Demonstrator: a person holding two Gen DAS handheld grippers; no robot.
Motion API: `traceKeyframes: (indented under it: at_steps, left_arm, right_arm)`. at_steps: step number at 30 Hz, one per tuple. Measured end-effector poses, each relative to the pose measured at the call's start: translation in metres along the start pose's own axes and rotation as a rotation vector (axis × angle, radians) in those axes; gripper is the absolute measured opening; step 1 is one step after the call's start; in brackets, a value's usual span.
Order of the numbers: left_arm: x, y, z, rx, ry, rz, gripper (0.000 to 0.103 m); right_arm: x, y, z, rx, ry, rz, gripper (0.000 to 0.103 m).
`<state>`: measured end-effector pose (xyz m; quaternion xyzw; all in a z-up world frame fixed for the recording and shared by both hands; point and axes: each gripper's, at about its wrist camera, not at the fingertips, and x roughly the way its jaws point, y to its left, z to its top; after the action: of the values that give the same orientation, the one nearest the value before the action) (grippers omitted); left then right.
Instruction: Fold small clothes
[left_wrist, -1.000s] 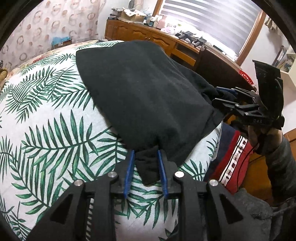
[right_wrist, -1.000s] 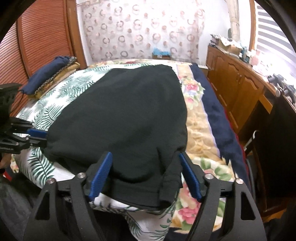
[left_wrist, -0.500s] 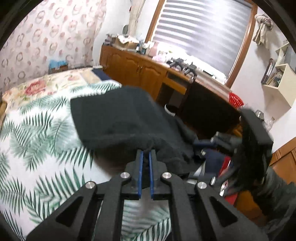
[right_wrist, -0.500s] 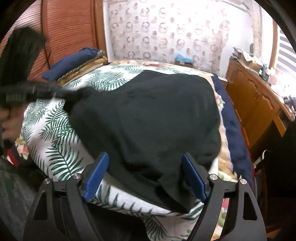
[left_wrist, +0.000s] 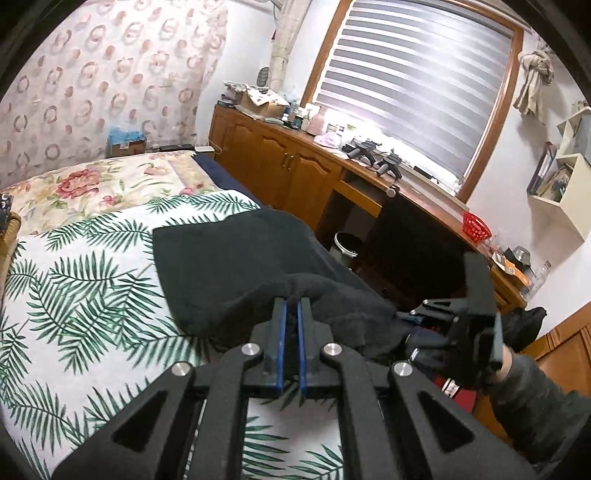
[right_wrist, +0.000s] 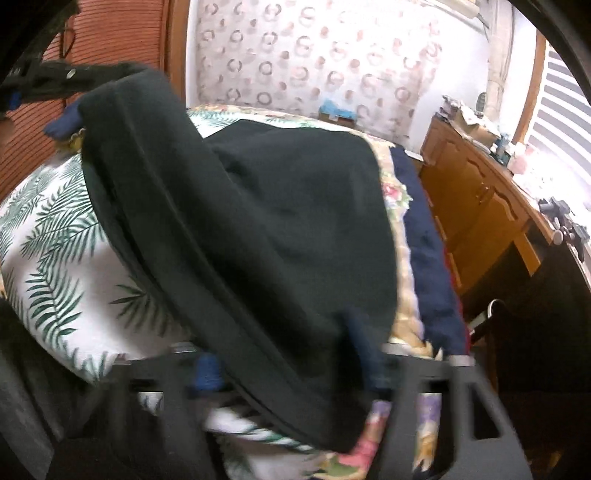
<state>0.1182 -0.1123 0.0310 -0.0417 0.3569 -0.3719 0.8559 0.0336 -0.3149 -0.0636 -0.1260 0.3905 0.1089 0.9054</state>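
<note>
Left gripper (left_wrist: 291, 310) jaws clenched on black garment (left_wrist: 236, 266) hem, raised over bed (left_wrist: 74, 295) near edge — right gripper (right_wrist: 284, 354) blurred, grip state indeterminate; fold axis runs between the two.

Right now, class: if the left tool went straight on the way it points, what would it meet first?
The black garment its closed left tool already pinches; beyond that bunched fold probably more of it on the bed, though depth is unclear.
</note>
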Motion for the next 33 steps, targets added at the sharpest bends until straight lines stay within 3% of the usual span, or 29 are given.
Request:
traceKeyframes:
  at_steps: [1,6,9,14,19,24,26,28,33]
  left_arm:
    - [0.001,0.003,0.003,-0.002,-0.003,0.014,0.001]
    - [0.011,0.021,0.023,0.005,-0.026,0.083,0.002]
    - [0.021,0.042,0.037,-0.024,-0.031,0.105,0.002]
    - [0.047,0.077,0.058,-0.043,-0.011,0.152,0.002]
    - [0.071,0.107,0.067,-0.047,0.019,0.223,0.004]
    - [0.073,0.129,0.066,-0.059,0.031,0.218,0.016]
    - [0.078,0.134,0.061,-0.051,0.064,0.215,0.017]
    - [0.086,0.138,0.054,-0.057,0.103,0.197,0.018]
    - [0.11,0.143,0.047,-0.101,0.177,0.155,0.019]
  right_arm:
    - [-0.001,-0.006,0.004,-0.001,-0.009,0.001,0.01]
    - [-0.015,-0.037,0.054,-0.007,-0.138,0.005,0.006]
    - [-0.006,-0.049,0.089,-0.033,-0.173,-0.005,0.006]
    - [0.037,-0.063,0.139,-0.054,-0.176,0.012,0.006]
    - [0.09,-0.078,0.169,-0.018,-0.132,0.06,0.006]
    - [0.133,-0.09,0.181,0.059,-0.063,0.085,0.006]
    - [0.139,-0.094,0.183,0.099,-0.058,0.098,0.016]
    - [0.142,-0.1,0.189,0.137,-0.062,0.08,0.045]
    - [0.128,-0.118,0.196,0.19,-0.083,0.032,0.053]
